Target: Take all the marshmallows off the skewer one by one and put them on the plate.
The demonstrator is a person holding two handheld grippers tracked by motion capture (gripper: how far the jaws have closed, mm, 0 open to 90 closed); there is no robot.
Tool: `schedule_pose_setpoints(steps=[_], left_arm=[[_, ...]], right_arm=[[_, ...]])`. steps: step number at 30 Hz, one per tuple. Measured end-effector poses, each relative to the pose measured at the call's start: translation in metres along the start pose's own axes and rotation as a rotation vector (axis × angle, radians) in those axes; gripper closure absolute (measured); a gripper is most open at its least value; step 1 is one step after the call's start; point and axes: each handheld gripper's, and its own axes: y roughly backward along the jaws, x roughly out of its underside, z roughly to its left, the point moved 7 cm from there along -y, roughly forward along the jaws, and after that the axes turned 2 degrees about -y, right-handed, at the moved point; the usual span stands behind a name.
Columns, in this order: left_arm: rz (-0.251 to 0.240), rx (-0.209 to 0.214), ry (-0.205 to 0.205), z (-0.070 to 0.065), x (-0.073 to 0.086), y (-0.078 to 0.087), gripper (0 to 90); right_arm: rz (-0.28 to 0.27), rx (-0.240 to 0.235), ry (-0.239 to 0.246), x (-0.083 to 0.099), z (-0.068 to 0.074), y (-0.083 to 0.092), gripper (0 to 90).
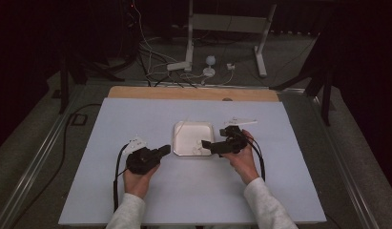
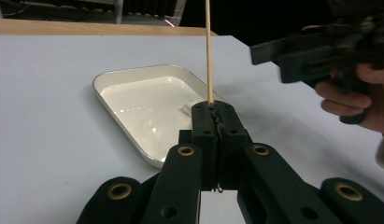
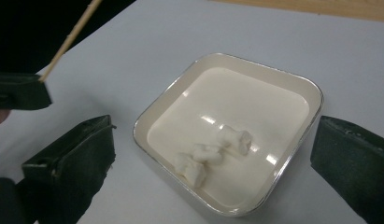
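- No brand, label or readable writing shows on the white tray [image 1: 180,143], the grippers or the pale blue table sheet [image 1: 193,191].
- The left gripper [image 2: 212,108], clenched, grasps a thin wooden skewer [image 2: 208,46] that stands upright from its tips, just beside the tray's near-left corner.
- The right gripper [image 3: 213,149] hangs released, jaws spread wide, over the tray's right edge; nothing sits between them but the tray below.
- Small white marshmallow pieces [image 3: 213,151] lie clustered in the tray's near-right part, close to its rim.
- The tray sits mid-table; bare sheet runs wide to left, right and near side, with a wooden strip [image 1: 193,93] along the far edge.
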Motion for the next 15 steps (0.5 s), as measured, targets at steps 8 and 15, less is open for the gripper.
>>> schedule_pose_setpoints(steps=[8,15], left_arm=[[-0.023,-0.028,0.028,0.001,-0.011,-0.005,89.8],[-0.032,-0.043,0.051,0.003,-0.014,-0.013,89.8]], right_arm=[[-0.009,-0.028,0.038,0.003,0.007,0.018,0.0],[-0.025,-0.039,0.038,0.009,0.003,0.030,0.0]])
